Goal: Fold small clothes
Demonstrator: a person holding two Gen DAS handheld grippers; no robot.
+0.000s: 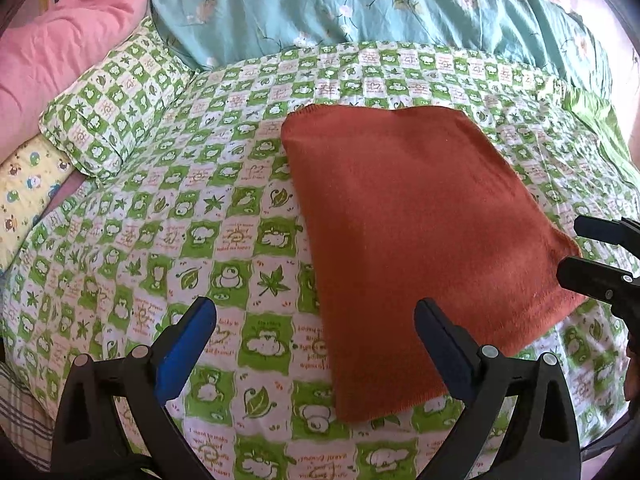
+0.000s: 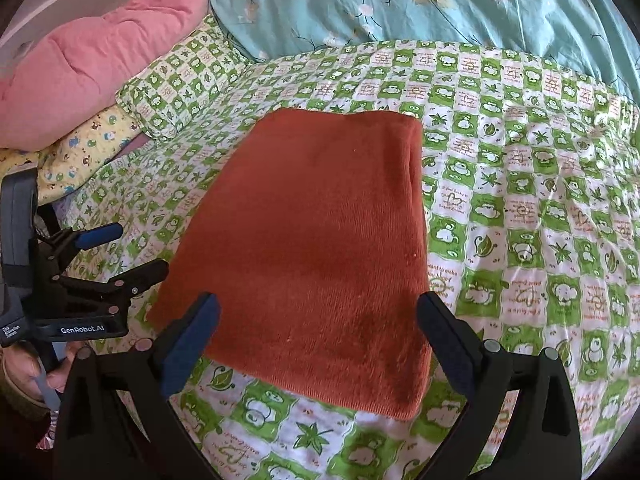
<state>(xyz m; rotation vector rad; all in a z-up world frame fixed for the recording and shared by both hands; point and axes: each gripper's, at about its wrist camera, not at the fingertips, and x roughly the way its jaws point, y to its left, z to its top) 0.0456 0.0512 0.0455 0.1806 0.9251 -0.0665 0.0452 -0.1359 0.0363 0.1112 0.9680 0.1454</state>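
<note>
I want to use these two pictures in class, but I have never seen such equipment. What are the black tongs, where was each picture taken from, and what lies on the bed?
A person holds a two-finger gripper in each hand; each carries a camera looking along its fingers. One picture comes from the left gripper, the other from the right gripper. Both are open and hold nothing. An orange cloth, already folded, lies flat on a green checked bedsheet. Behind it are a pink pillow and a blue flowered quilt.
</note>
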